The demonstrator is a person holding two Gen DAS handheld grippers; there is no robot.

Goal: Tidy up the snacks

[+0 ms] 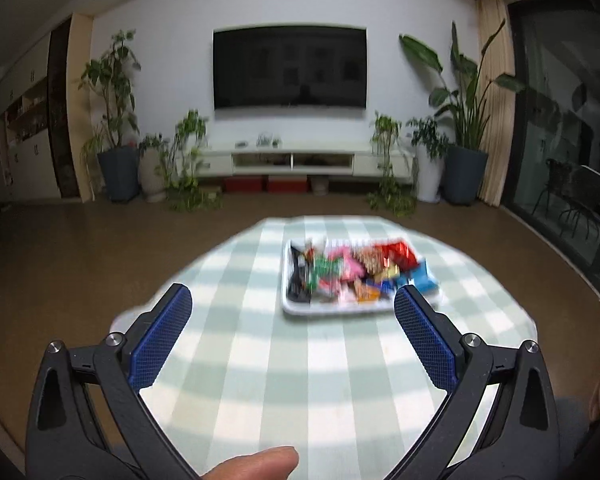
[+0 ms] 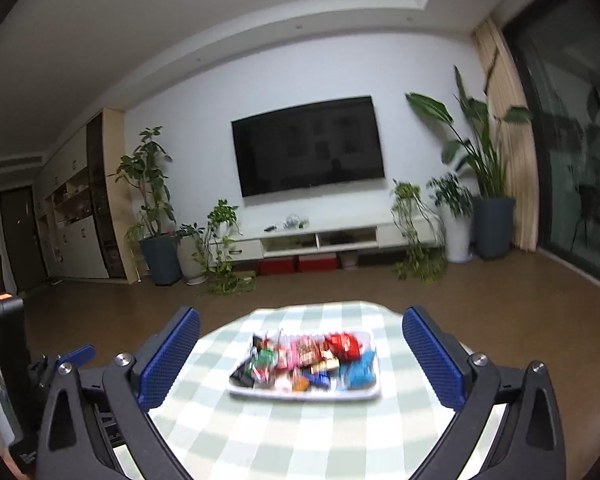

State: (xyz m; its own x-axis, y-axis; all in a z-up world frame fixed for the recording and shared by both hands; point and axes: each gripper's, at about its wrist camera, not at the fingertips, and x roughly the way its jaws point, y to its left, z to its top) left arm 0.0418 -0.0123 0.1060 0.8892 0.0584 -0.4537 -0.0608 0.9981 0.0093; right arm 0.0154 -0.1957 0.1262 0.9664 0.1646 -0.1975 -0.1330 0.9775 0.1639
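A white tray [image 1: 296,309] full of several mixed snack packets [image 1: 352,272] sits on a round table with a green-and-white checked cloth [image 1: 260,360]. My left gripper [image 1: 293,297] is open and empty, held above the table's near half, short of the tray. The tray also shows in the right wrist view [image 2: 368,395], with the snacks [image 2: 312,360] piled in it. My right gripper [image 2: 301,318] is open and empty, its blue pads wide apart, held above and in front of the tray. The table is blurred in both views.
Beyond the table lies brown floor [image 1: 80,248], then a wall-mounted TV [image 1: 290,68], a low white TV cabinet [image 1: 300,158] and potted plants [image 1: 116,120] on both sides. A glass door [image 1: 572,140] is on the right. A dark device [image 2: 8,340] stands at the left.
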